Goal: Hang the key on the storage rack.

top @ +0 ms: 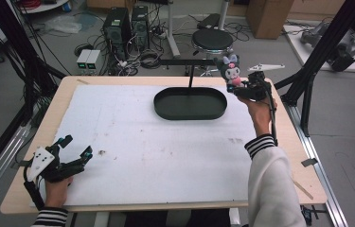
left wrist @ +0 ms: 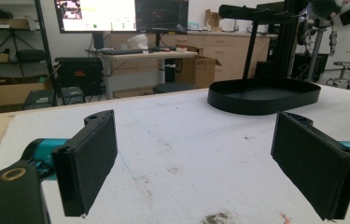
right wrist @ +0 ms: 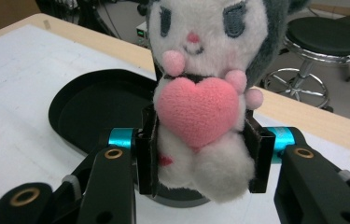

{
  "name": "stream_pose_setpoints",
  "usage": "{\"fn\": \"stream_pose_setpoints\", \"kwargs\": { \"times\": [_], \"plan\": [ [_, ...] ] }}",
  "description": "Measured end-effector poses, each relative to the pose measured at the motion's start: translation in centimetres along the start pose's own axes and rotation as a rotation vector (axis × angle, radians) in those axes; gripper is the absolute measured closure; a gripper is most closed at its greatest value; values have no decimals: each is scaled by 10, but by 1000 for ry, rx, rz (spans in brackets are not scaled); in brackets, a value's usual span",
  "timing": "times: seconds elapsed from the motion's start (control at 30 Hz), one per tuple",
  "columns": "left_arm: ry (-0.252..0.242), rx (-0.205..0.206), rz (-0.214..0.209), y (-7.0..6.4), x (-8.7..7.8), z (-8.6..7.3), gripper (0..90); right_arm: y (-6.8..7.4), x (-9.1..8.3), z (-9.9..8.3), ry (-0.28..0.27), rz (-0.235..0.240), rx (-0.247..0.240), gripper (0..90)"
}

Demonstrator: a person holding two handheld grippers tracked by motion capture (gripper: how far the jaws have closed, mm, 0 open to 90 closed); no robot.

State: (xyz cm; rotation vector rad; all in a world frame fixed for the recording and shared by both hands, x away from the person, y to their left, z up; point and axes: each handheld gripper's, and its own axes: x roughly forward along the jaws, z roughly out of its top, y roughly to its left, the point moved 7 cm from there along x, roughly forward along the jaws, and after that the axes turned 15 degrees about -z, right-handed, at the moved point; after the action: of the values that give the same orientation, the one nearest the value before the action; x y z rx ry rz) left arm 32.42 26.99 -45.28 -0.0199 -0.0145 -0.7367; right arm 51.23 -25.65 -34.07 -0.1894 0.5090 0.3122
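Note:
A plush toy [top: 231, 70] with a white face, grey hood and a pink heart [right wrist: 197, 109] on its chest is held above the table's far right. My right gripper [top: 241, 88] is shut on the plush toy's body, its pads [right wrist: 146, 149] pressing both sides. Just left of it lies a black oval tray [top: 190, 103], which looks bare inside; a black stand [top: 190, 66] rises behind it. My left gripper [top: 76, 147] rests near the front left corner, open, with nothing between its pads [left wrist: 91, 158]. The tray [left wrist: 263, 95] lies far ahead in the left gripper view.
A white mat [top: 142, 142] covers the wooden table [top: 298, 156]. Black frame posts [top: 322, 52] stand at both sides. Beyond the far edge are computer towers [top: 125, 26], cables and a round stool [top: 212, 40].

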Motion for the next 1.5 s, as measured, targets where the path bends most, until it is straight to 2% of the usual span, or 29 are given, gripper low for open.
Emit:
{"fn": "stream_pose_setpoints", "kwargs": {
  "times": [0.3, 0.67, 0.93, 1.2, 1.5],
  "plan": [
    [-1, -2, 1, 0, 0, 0, 150, -2, 7, 11, -16, -27, 11, 569],
    [0, 1, 0, 0, 0, 0, 149, -10, 16, 9, -16, -55, 47, 565],
    [0, 5, -1, 0, -1, 0, 150, -18, 18, 3, 8, -65, 59, 560],
    [-2, 7, -1, -1, 0, 0, 150, -25, 21, -16, 39, -73, 84, 559],
    [-3, 8, 0, -1, 0, 0, 150, -26, 26, -28, 83, -83, 63, 557]
  ]
}}
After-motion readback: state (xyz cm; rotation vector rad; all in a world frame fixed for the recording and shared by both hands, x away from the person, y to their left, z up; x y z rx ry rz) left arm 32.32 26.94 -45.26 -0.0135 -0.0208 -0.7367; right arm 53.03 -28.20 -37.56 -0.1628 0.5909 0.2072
